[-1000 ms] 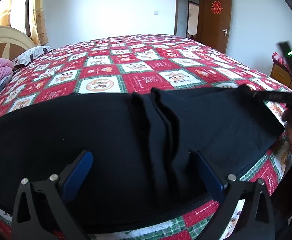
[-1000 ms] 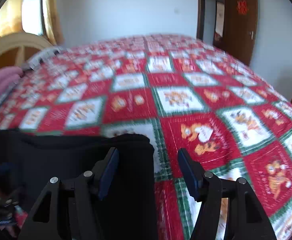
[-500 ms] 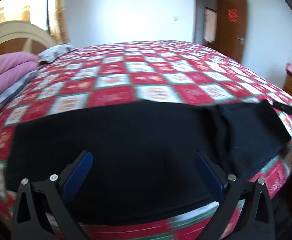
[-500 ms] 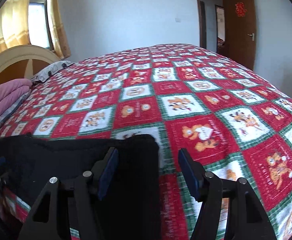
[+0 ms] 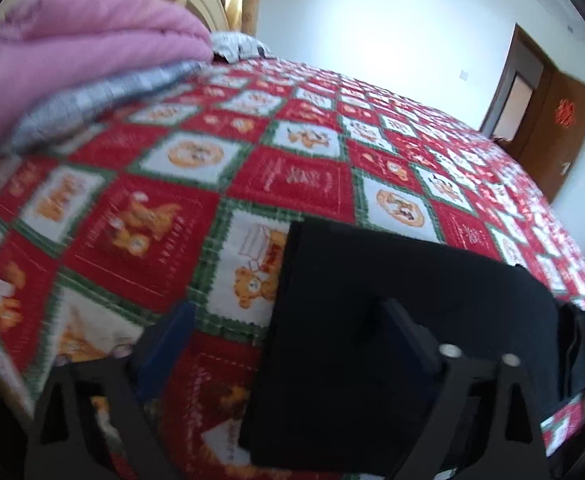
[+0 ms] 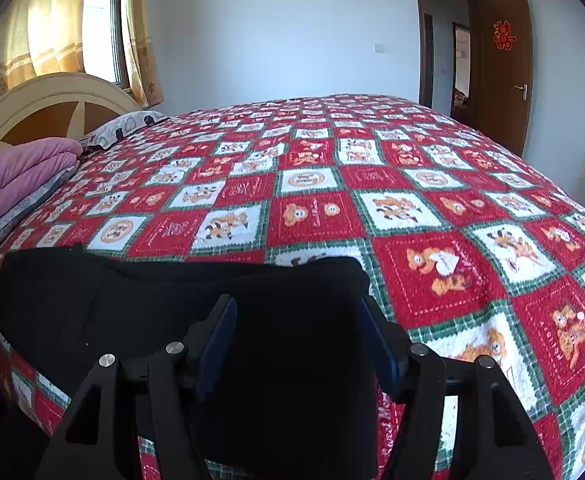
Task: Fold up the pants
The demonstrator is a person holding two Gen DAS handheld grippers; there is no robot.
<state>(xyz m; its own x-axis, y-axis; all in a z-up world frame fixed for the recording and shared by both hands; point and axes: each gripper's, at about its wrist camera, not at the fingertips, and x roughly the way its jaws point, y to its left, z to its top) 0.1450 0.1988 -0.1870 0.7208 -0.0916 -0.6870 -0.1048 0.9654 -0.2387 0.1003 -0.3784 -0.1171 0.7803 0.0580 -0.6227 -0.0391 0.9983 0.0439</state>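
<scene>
A: Count check. Pants?
B: One pair of black pants (image 6: 164,304), on one bed with a checked quilt (image 6: 432,184).
A: Grippers?
B: Two: left gripper (image 5: 288,332), right gripper (image 6: 296,320), two fingers each.
A: Bedding at the head end?
B: One pink blanket (image 6: 16,168), one pillow (image 6: 124,126).
A: Doors, windows?
B: One door (image 6: 504,64), one window (image 6: 100,36).

Two low wrist views, shared black pants (image 5: 392,300) on bed (image 6: 372,184).

Black pants (image 6: 164,304) on a red, white and green checked quilt (image 6: 372,168).
</scene>
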